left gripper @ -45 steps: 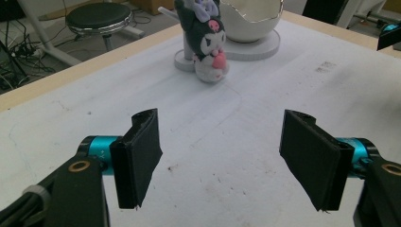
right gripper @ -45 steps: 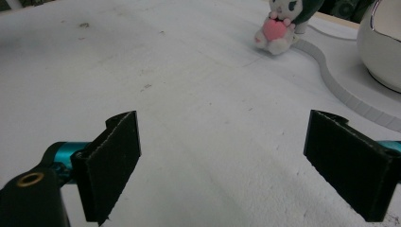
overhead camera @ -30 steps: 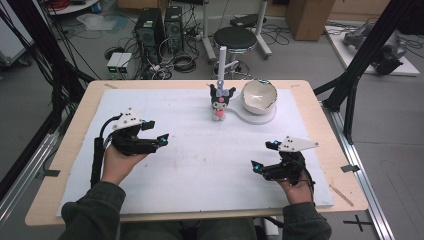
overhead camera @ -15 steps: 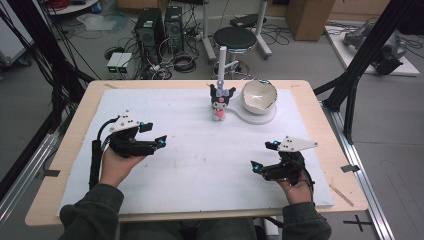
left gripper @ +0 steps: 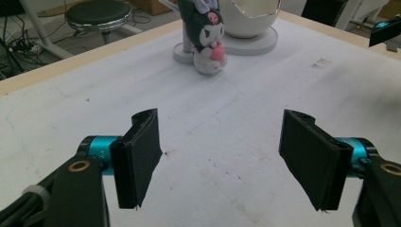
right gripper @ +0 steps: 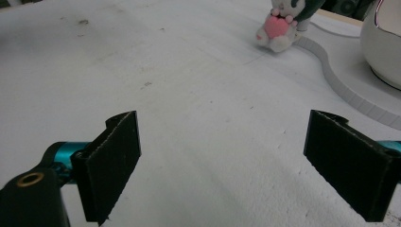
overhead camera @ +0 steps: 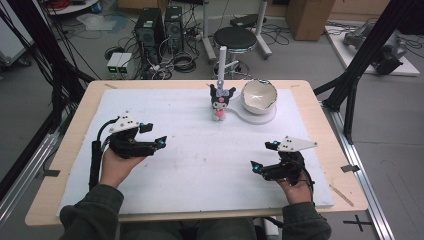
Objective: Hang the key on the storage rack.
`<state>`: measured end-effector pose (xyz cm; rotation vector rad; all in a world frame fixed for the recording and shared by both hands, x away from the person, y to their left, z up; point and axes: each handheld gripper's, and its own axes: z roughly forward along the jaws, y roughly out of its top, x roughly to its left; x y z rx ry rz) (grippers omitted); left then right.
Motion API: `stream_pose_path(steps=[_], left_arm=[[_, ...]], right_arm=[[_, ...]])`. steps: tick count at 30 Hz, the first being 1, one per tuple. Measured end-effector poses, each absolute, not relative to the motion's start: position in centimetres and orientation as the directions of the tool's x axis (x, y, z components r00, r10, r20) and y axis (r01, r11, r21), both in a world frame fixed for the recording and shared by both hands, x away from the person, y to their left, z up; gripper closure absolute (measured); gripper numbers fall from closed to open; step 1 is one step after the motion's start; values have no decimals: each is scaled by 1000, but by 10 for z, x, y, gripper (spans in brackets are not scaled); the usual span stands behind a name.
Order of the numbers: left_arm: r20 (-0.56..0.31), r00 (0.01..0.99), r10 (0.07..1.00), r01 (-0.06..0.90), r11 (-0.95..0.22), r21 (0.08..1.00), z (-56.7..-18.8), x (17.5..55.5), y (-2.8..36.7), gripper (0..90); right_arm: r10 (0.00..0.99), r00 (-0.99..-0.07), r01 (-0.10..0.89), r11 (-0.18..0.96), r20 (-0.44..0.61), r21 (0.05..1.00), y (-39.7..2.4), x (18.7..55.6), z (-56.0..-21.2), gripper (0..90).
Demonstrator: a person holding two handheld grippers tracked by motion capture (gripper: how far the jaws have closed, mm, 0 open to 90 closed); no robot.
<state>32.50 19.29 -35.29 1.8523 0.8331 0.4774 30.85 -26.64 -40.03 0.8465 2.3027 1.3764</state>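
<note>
A small black-and-white plush toy (overhead camera: 219, 102) holding a pink heart stands at the far middle of the white mat (overhead camera: 200, 165), in front of a thin white post (overhead camera: 221, 62). To its right a white eggshell-shaped bowl (overhead camera: 259, 95) rests on a flat white base (overhead camera: 252, 118). My left gripper (overhead camera: 154, 135) hovers over the mat's left side, open and empty. My right gripper (overhead camera: 263, 156) is open and empty near the front right. The left gripper view has the open left gripper (left gripper: 220, 161) pointing at the toy (left gripper: 208, 38). Beyond the open right gripper (right gripper: 231, 165) sit the toy (right gripper: 279, 26) and the base (right gripper: 340, 80).
The mat lies on a wooden table (overhead camera: 330, 130). Behind the table are a black stool (overhead camera: 239, 37), computer towers (overhead camera: 160, 25) and loose cables on the floor. Black frame struts (overhead camera: 360, 65) rise at the table's right and left. The right gripper's tip (left gripper: 385, 30) shows far off.
The left gripper has drifted slightly toward the person. The right gripper, toy and bowl have not moved.
</note>
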Motion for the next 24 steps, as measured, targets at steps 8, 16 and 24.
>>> stream_pose_path(steps=[8, 16, 24], left_arm=[[-45, 683, 729, 331, -254, 909, -354, 323, 195, 302], [-41, 682, 730, 329, -257, 909, -356, 319, 197, 302], [-44, 682, 730, 325, -249, 912, -357, 316, 199, 303]], right_arm=[[637, -771, 322, 358, 23, 877, -267, 308, -400, 107], [638, -770, 323, 358, 23, 876, -266, 309, -401, 107], [637, -771, 320, 360, 21, 876, -266, 309, -400, 107]])
